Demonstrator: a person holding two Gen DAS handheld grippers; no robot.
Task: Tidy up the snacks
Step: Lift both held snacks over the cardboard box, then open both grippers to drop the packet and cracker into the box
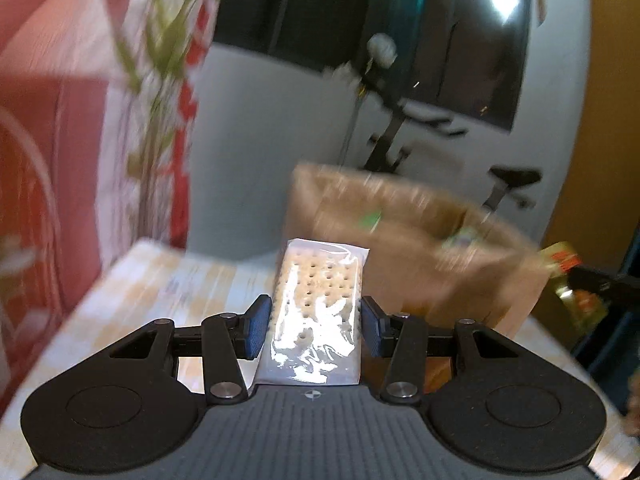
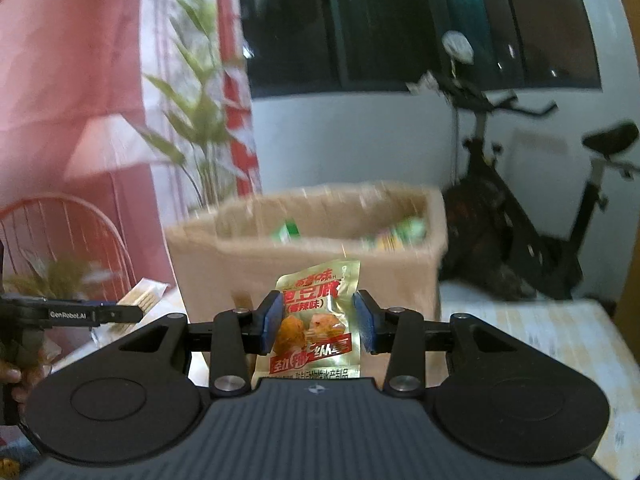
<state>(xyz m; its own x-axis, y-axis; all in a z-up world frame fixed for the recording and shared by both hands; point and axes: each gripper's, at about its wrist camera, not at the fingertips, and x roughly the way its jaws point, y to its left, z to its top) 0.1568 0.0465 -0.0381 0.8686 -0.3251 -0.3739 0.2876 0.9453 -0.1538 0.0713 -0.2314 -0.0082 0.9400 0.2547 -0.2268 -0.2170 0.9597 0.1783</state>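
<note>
Left wrist view, left tongs clamping clear-wrapped cracker pack, right tongs clamping gold-red snack pouch

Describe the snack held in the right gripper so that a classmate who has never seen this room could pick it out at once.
Find the open cardboard box on the table, in front of the exercise bike. Just before it, the right gripper is shut on a gold foil snack packet. Its red lettering and picture of orange-brown pieces set it apart from the clear-wrapped pale cracker pack held in the left gripper.
</note>
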